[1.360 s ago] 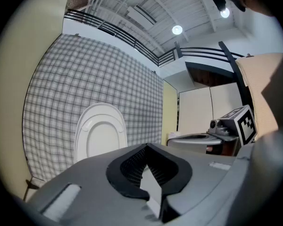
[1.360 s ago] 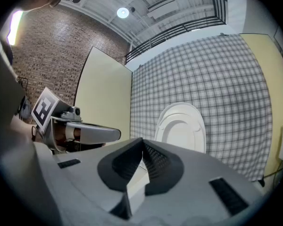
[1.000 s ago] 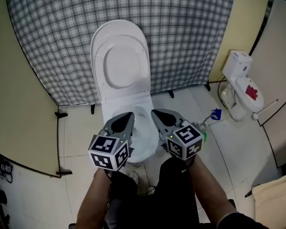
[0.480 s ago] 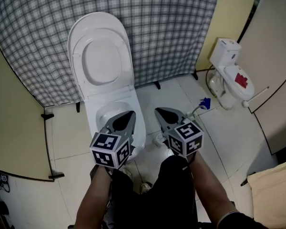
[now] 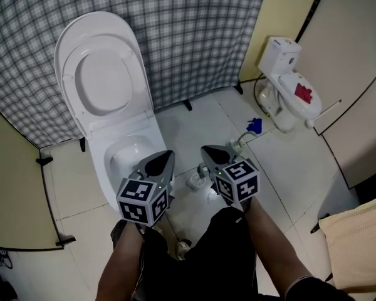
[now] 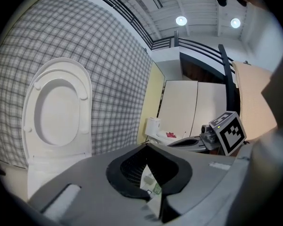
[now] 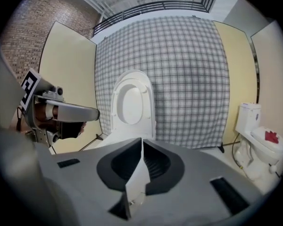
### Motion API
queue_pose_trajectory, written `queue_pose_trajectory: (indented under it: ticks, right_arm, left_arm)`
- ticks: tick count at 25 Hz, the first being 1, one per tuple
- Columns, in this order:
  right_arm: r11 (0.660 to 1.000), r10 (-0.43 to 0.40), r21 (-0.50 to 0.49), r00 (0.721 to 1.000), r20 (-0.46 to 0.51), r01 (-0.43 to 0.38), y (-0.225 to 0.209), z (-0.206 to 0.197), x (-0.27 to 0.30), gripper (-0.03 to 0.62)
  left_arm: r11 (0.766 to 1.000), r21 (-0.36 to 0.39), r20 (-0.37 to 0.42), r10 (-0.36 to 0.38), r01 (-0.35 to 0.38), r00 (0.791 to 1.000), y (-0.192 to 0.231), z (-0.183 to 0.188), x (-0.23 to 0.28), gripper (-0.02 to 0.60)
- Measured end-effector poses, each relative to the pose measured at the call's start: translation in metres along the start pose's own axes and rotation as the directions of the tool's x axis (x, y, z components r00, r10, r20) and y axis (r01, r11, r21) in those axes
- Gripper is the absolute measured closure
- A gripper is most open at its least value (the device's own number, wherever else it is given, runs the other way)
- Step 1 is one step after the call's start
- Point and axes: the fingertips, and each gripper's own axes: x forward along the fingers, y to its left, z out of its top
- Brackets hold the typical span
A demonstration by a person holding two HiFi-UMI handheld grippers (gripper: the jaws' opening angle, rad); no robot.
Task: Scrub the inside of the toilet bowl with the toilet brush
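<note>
A person stands over an open toilet in a tiled cubicle, a two-jaw tool in each hand. The left tool (image 5: 168,155) hovers over the near rim of the toilet bowl (image 5: 103,162). The right tool (image 5: 206,150) hangs beside it above the floor (image 5: 194,127), clear of the porcelain. Both are clenched on nothing, jaws pressed together and pointing forward, a carrying posture rather than a working one. The seat and lid (image 5: 100,74) are tipped back against the checked curtain (image 5: 194,30), leaving the bowl exposed for scrubbing. What appears to be the toilet brush (image 5: 253,126), a pale handle with a blue end, sits on the floor beyond the right tool, between it and a second toilet (image 5: 287,86) and well apart from the bowl. With the brush on that side, the right tool looks the likelier one to fetch it. Scrubbing has not begun.
</note>
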Motion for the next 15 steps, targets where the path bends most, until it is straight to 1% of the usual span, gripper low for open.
queue_pose_trajectory:
  ticks: [1, 2, 7, 11, 12, 13, 15]
  right_arm:
    - [1.0, -0.002, 0.015, 1.0, -0.015, 0.002, -0.005, -0.006, 0.001, 0.54]
    - [1.0, -0.003, 0.027, 0.999, -0.031, 0.004, -0.01, -0.013, 0.004, 0.486]
    - [0.998, -0.042, 0.05, 0.992, -0.117, 0.048, -0.035, -0.061, 0.029, 0.484]
    - [0.994, -0.057, 0.079, 0.976, -0.21, 0.075, -0.049, -0.099, 0.048, 0.482]
    - [0.993, -0.061, 0.084, 0.969, -0.238, 0.084, -0.051, -0.115, 0.055, 0.467]
    - [0.992, -0.066, 0.089, 0.961, -0.267, 0.093, -0.054, -0.133, 0.062, 0.417]
    - [0.989, -0.08, 0.092, 0.942, -0.325, 0.116, -0.061, -0.167, 0.076, 0.411]
  left_arm:
    - [1.0, 0.0, -0.012, -0.003, 0.003, 1.0, -0.002, -0.002, 0.003, 0.571]
    - [1.0, -0.001, -0.023, -0.007, 0.007, 1.0, -0.003, -0.006, 0.007, 0.571]
    - [1.0, -0.011, -0.065, -0.019, 0.019, 0.998, -0.001, -0.035, 0.031, 0.571]
    - [0.999, -0.028, -0.107, -0.028, 0.025, 0.994, -0.001, -0.048, 0.044, 0.571]
    - [0.999, -0.035, -0.113, -0.033, 0.029, 0.993, 0.0, -0.056, 0.046, 0.571]
    - [0.999, -0.041, -0.115, -0.036, 0.032, 0.993, 0.001, -0.065, 0.049, 0.572]
    - [0.998, -0.053, -0.12, -0.037, 0.031, 0.992, 0.004, -0.078, 0.053, 0.572]
